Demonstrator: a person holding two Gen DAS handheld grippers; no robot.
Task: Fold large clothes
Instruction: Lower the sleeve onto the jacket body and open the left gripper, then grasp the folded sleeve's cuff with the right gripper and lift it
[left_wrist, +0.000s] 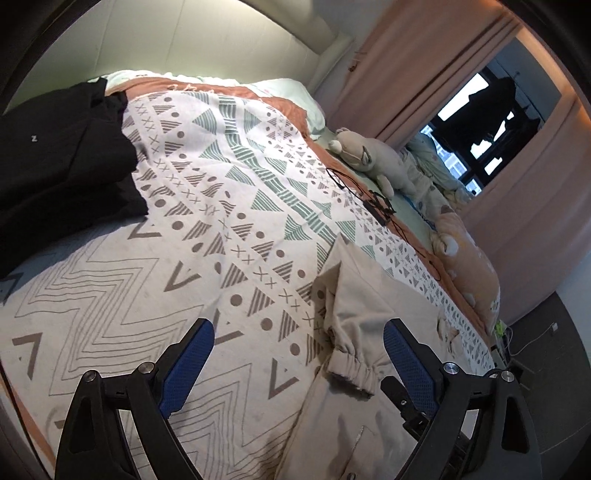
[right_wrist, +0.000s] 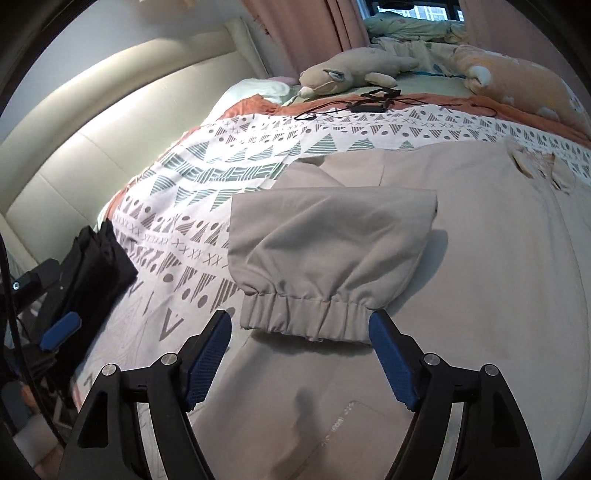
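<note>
We see the beige jacket (right_wrist: 480, 258) spread flat on the bed, over the patterned blanket (left_wrist: 221, 184), toward the bed's side nearer the window. One sleeve (right_wrist: 325, 243) is folded across the jacket body, elastic cuff (right_wrist: 306, 314) pointing at the right camera.

Right claw (right_wrist: 300, 332) is wide open, released, holding nothing; its blue pads (right_wrist: 208, 354) sit either side of the cuff, just short of it, and we can't quite tell if the tips touch the fabric.

Left claw (left_wrist: 298, 343) is also spread wide and empty. It hovers over the jacket's edge, the left pad above the blanket, the right pad (left_wrist: 406, 365) above the jacket beside the gathered cuff (left_wrist: 351, 373). In the right view the left claw shows only as a blue pad at the far left.

A folded black garment (left_wrist: 62, 166) lies on the blanket near the headboard (right_wrist: 92, 140), well apart from the jacket. A plush toy (right_wrist: 354, 70), an orange pillow (right_wrist: 517, 88) and black cables (right_wrist: 373, 99) lie along the far side of the bed.
</note>
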